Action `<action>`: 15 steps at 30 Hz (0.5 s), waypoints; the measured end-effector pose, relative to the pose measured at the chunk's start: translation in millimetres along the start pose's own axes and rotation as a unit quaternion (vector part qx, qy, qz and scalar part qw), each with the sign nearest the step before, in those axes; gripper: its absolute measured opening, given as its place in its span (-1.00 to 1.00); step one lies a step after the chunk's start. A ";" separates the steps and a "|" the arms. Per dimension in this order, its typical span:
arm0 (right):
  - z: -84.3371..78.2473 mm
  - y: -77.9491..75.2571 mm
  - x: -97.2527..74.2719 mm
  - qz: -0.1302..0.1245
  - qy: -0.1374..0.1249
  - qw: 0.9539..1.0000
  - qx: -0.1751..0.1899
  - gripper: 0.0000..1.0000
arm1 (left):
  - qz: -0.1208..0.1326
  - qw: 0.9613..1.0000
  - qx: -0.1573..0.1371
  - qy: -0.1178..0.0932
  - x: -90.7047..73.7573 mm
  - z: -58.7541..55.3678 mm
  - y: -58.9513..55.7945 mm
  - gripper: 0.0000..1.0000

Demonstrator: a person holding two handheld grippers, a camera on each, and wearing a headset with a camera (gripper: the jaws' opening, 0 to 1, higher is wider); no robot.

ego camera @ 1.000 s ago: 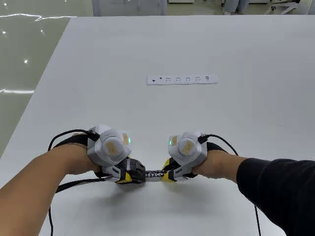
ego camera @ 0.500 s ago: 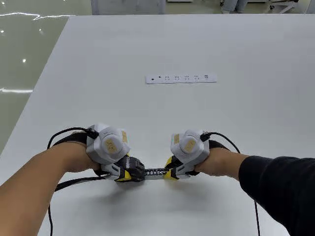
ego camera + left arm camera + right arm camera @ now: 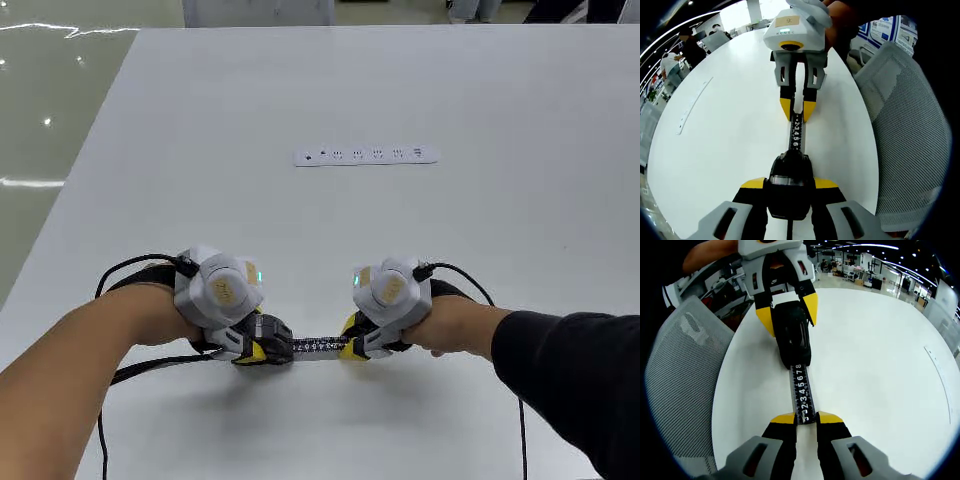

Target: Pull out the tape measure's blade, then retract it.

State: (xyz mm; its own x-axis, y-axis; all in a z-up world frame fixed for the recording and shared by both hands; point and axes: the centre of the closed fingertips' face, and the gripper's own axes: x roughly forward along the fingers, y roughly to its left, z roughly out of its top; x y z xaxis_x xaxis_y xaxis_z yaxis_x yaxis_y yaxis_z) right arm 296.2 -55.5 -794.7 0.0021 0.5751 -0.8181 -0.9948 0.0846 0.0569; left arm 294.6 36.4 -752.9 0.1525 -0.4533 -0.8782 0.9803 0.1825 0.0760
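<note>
Near the front edge of the smooth white bench (image 3: 420,90), the left hand (image 3: 150,312) came in level on a bare forearm, wrapped around the left tongs (image 3: 262,350). Their yellow-tipped jaws were clamped on the tape measure (image 3: 276,342), a chunky black case lying on the bench. A short stretch of flat blade (image 3: 318,347), printed with numerals, ran from the case across to the right tongs (image 3: 350,349), whose jaws were pinched tight on the blade's end. The right hand (image 3: 452,322), on a dark-sleeved arm, mirrored the left. Farther back on the bench lay a flat white power strip (image 3: 366,156)
</note>
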 end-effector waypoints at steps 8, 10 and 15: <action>-2.1 -0.1 -1.7 -0.002 0.001 1.000 0.000 -0.80 | 0.002 1.000 0.002 -0.002 -0.3 0.2 -0.2 -0.41; -2.6 -0.1 -1.8 -0.002 0.002 1.000 0.000 -0.80 | 0.001 1.000 0.003 -0.001 -0.2 0.5 -0.4 -0.41; -3.5 0.0 -2.3 -0.002 0.002 1.000 0.000 -0.80 | 0.000 1.000 0.004 -0.001 -0.3 0.2 -0.6 -0.41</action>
State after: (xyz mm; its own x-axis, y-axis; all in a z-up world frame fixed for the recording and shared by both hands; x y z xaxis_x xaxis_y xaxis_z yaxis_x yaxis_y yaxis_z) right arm 295.9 -59.6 -794.8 0.0055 0.5717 -0.8204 -0.9948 0.0865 0.0537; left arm 293.9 36.3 -752.6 0.1534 -0.4542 -0.8776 0.9811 0.1757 0.0806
